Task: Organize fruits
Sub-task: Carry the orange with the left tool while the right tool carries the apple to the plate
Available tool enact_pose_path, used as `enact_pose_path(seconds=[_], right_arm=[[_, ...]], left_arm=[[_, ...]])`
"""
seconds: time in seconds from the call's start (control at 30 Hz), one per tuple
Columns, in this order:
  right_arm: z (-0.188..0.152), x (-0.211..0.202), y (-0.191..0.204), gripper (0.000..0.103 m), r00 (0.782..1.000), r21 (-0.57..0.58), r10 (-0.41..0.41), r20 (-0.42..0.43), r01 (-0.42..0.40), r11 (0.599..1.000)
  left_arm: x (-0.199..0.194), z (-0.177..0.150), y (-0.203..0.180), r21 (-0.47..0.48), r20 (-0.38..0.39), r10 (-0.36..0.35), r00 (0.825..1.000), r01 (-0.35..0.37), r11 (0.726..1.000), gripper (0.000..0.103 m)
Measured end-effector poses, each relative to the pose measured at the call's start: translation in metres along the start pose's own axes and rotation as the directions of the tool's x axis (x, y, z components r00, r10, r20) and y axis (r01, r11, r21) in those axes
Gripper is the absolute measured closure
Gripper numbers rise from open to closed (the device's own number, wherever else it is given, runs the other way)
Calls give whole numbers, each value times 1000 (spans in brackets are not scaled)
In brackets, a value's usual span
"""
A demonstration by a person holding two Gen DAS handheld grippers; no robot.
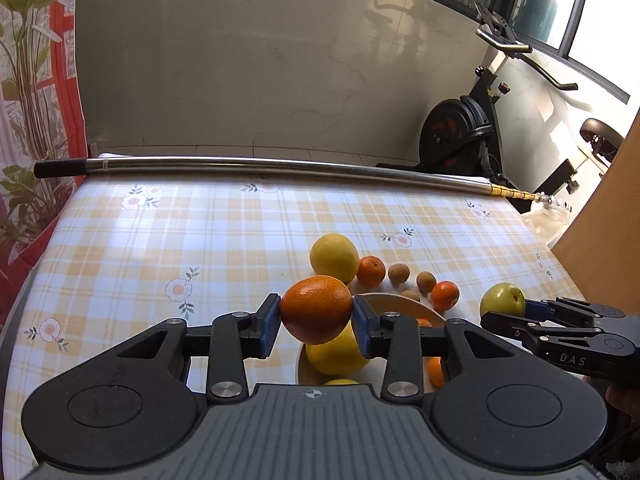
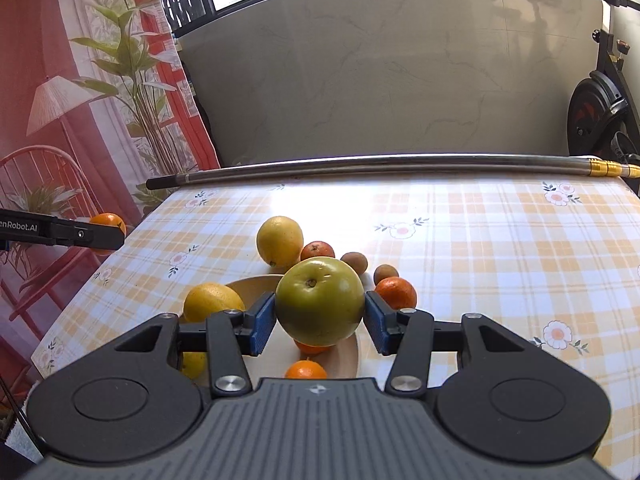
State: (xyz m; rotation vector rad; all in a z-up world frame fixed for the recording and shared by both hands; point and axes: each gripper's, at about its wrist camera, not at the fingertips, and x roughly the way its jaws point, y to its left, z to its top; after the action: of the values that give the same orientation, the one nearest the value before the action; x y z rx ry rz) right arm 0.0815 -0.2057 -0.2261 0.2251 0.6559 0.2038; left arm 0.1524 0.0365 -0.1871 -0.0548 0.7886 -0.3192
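Note:
My left gripper (image 1: 316, 320) is shut on an orange (image 1: 316, 308), its blue pads pressed on both sides, above a pale wooden bowl (image 1: 400, 304). A yellow citrus (image 1: 336, 356) lies in that bowl under the orange. My right gripper (image 2: 320, 316) is shut on a green apple (image 2: 320, 300) over the same bowl (image 2: 256, 282), which holds a yellow fruit (image 2: 212, 300) and small tangerines (image 2: 306, 370). In the left wrist view the right gripper (image 1: 520, 312) shows at the right with the apple (image 1: 502, 300). In the right wrist view the left gripper (image 2: 108, 236) and its orange (image 2: 106, 220) show at the left.
Beyond the bowl, a large yellow citrus (image 1: 334, 258), tangerines (image 1: 371, 270) and small brown fruits (image 1: 398, 272) lie on the checked tablecloth (image 1: 160, 240). A metal pole (image 1: 260, 166) lies along the table's far edge. An exercise bike (image 1: 460, 132) stands behind at the right.

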Motion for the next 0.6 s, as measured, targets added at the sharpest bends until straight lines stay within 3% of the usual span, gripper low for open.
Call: enact_pose_path(seconds=[0.6], right_arm=[[-26,26,21,53,990,-23,89,-111,-92,995]], left_arm=[[34,-32,-15,32,-81,-23,996,25,999,63]])
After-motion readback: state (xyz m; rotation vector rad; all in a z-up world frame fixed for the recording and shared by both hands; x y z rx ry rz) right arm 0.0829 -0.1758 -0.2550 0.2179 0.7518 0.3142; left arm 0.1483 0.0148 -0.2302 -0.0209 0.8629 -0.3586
